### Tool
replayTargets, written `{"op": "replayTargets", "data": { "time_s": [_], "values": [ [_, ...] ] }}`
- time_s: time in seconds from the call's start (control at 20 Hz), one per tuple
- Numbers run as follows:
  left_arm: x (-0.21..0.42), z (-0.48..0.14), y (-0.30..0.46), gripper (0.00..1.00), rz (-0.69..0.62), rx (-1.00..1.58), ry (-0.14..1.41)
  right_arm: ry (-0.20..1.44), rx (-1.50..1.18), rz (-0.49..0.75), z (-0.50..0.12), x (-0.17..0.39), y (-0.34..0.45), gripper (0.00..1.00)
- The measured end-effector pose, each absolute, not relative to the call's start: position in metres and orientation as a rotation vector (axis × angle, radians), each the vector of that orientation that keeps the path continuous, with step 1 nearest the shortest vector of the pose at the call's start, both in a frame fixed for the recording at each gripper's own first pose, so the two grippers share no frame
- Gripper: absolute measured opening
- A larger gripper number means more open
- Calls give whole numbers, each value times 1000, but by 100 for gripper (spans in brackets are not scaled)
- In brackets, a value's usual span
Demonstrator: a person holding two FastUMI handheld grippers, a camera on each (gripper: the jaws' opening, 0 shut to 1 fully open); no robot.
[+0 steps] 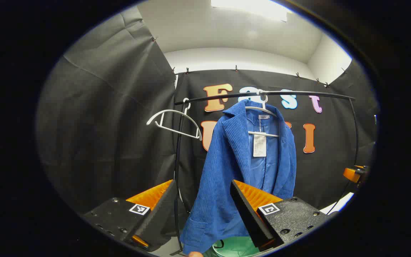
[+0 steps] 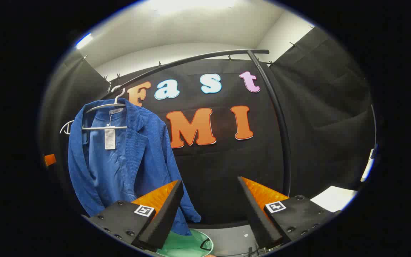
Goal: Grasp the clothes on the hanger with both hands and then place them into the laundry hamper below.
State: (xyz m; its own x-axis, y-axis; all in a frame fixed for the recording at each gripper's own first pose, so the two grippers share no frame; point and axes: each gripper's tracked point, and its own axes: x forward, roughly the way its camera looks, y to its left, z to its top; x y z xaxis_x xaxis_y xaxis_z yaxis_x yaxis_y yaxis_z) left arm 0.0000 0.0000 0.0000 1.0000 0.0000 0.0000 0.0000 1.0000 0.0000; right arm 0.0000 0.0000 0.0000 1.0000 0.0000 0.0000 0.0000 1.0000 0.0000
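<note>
A blue corduroy jacket (image 1: 237, 167) hangs open on a white hanger (image 1: 262, 109) from the black rail (image 1: 298, 93); a paper tag dangles at its collar. Its hem reaches down to the green laundry hamper (image 1: 236, 248). My left gripper (image 1: 202, 185) is open, short of the jacket, its two fingers framing the jacket's lower left side. In the right gripper view the jacket (image 2: 120, 160) hangs at the left with the hamper (image 2: 187, 244) under it. My right gripper (image 2: 209, 184) is open with nothing between its fingers, to the right of the jacket.
A second white hanger (image 1: 173, 123) hangs bare at the rail's left end. The rack's black upright (image 2: 280, 125) curves down at the right. An orange part of the other gripper (image 1: 353, 174) shows far right. Pale floor (image 2: 227, 237) lies below.
</note>
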Motion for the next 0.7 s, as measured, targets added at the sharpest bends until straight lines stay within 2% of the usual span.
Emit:
{"op": "replayTargets", "data": {
  "time_s": [0.1, 0.35, 0.4, 0.7],
  "values": [
    [1, 0, 0, 93, -1, 2, -1, 2, 1, 2, -1, 1, 0, 89],
    [0, 0, 0, 96, 0, 6, 0, 0, 5, 0, 1, 0, -2, 89],
    [0, 1, -1, 96, -1, 5, 0, 1, 8, 0, 1, 0, -2, 98],
    [-1, 1, -5, 95, -12, 3, 0, 3, 8, 1, 1, 0, -2, 98]
  ]
}}
